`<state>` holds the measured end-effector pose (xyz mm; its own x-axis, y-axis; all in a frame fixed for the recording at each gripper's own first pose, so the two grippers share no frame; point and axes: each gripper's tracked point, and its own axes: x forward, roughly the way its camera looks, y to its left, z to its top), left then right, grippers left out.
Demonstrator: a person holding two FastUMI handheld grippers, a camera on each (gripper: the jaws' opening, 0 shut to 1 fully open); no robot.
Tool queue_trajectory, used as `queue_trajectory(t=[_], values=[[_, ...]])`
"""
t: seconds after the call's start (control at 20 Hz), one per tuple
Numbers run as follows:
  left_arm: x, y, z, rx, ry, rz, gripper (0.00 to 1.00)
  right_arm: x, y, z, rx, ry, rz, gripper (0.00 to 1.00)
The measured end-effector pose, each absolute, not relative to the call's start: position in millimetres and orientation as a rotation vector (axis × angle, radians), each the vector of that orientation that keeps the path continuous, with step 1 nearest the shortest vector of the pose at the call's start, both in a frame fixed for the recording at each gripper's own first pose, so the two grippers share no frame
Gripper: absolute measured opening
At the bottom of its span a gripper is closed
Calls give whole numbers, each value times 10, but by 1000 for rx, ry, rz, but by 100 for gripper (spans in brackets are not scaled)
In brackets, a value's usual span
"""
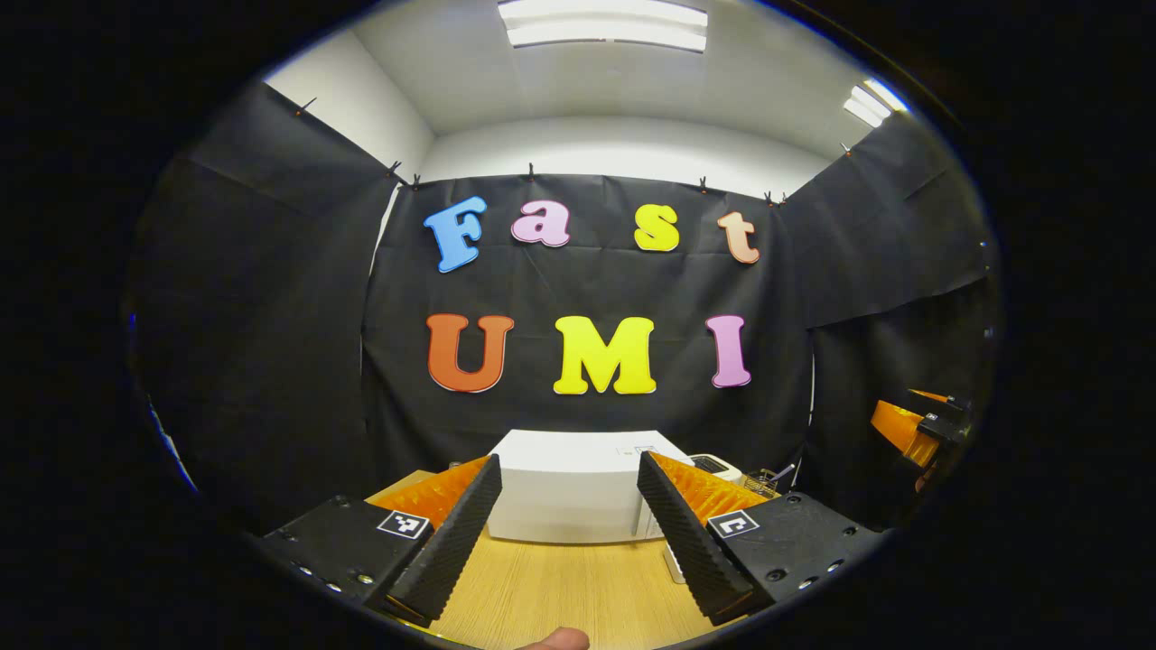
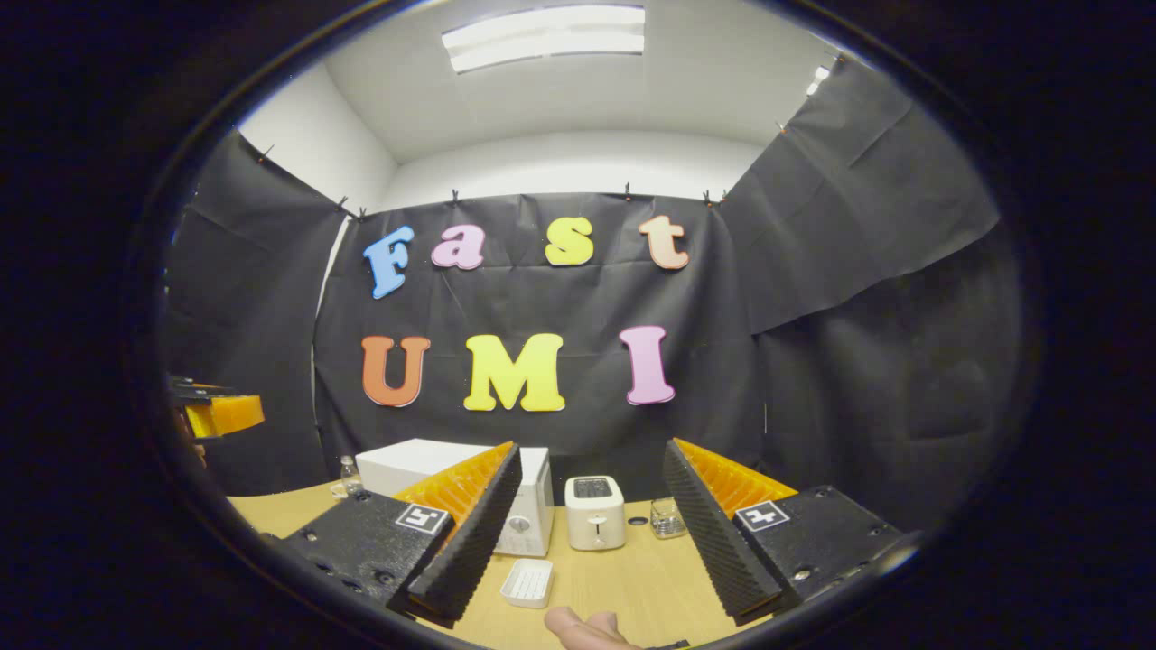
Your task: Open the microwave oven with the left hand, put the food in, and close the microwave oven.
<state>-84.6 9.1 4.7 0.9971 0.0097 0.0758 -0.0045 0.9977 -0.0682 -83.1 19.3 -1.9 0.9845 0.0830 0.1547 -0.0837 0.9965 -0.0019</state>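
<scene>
Right gripper view adds toaster (image 2: 595,512) and white dish (image 2: 527,582) beside microwave (image 2: 452,487), long side across; both grippers spread, empty.

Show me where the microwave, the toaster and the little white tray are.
microwave (image 1: 569,492): left gripper view, its front face.
toaster (image 2: 595,519): right gripper view, its front.
white tray (image 2: 527,582): right gripper view, its middle.
</scene>
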Motion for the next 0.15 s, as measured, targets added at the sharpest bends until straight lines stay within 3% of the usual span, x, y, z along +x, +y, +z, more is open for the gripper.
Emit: queue_trajectory(t=[0.05, 0.1, 0.15], values=[[-870, 168, 17, -59, -69, 31, 96, -857, 240, 3, 2, -160, 91, 90], [-894, 213, 2, -51, -67, 44, 95, -877, 268, 13, 4, -160, 93, 100], [-919, 229, -27, -46, -67, 45, 84, -879, 289, 6, 8, -157, 93, 100]])
